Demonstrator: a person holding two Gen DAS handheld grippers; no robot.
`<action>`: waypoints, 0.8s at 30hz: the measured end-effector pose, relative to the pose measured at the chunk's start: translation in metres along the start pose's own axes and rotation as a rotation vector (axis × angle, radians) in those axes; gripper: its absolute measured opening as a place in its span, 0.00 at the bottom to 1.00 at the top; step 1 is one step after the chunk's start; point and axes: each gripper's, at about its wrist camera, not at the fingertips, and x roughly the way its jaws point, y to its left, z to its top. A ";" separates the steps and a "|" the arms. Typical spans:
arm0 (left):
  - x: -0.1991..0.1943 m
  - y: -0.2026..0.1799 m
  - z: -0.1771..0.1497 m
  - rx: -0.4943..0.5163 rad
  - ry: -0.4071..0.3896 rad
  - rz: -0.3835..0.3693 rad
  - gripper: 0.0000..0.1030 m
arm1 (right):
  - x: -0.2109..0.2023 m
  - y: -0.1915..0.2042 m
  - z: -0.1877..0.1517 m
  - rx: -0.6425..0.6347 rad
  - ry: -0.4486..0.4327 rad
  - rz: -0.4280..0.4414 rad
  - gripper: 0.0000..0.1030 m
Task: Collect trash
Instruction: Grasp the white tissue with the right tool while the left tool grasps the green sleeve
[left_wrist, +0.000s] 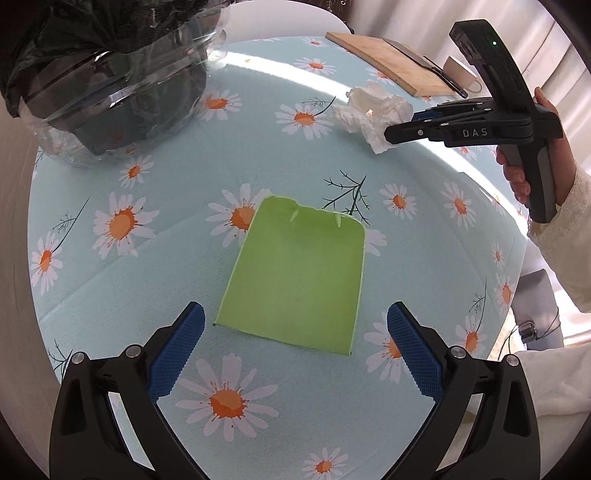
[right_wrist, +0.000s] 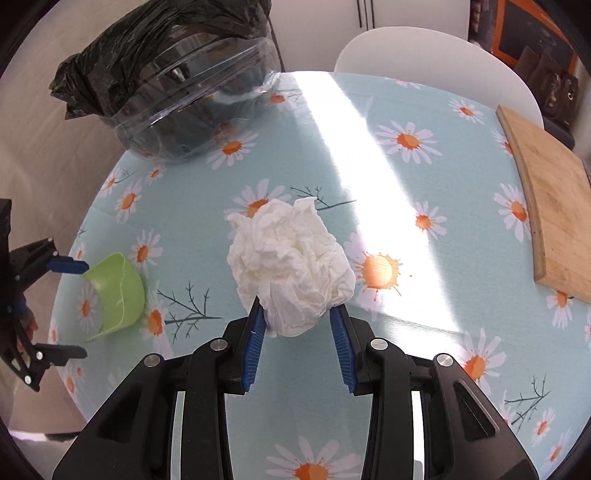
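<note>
Judging from how things lie, the collecting has barely begun: both pieces of trash in view are on the counter (right_wrist: 406, 321), which wears a pale blue daisy-print cloth, and neither has reached the bin. The crumpled white tissue (right_wrist: 291, 266) sits near the middle of the counter, and the right gripper (right_wrist: 297, 314) has its blue-padded jaws set on either side of the tissue's near end, at or close to its edges; whether they have closed enough to hold it I cannot tell, since the wad seems to rest on the cloth. The green plastic scrap (left_wrist: 295, 273), a curved torn piece with a ragged far edge, lies flat on the cloth just ahead of the left gripper (left_wrist: 295, 317), whose jaws are spread wide and released, one to each side of the scrap's near edge and not touching it. The clear bin lined with a black bag (right_wrist: 192, 99) stands at the far left of the counter, well apart from both pieces; its inside cannot be seen clearly, so whether anything has already gone in is unknown. A wooden cutting board (right_wrist: 546, 206) lies along the right edge and seems no part of the job. Left to do, as I read it: close on each piece, lift it, carry it across and drop it into the bag.
</note>
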 end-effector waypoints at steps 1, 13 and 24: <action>0.003 -0.001 0.003 0.009 0.006 -0.005 0.94 | -0.002 -0.002 -0.003 0.004 0.000 -0.009 0.32; 0.027 -0.002 0.024 0.042 0.072 0.008 0.68 | -0.039 -0.029 -0.032 0.092 -0.029 -0.045 0.34; -0.015 0.005 0.022 0.005 0.076 0.151 0.67 | -0.064 -0.026 -0.021 0.105 -0.151 0.007 0.33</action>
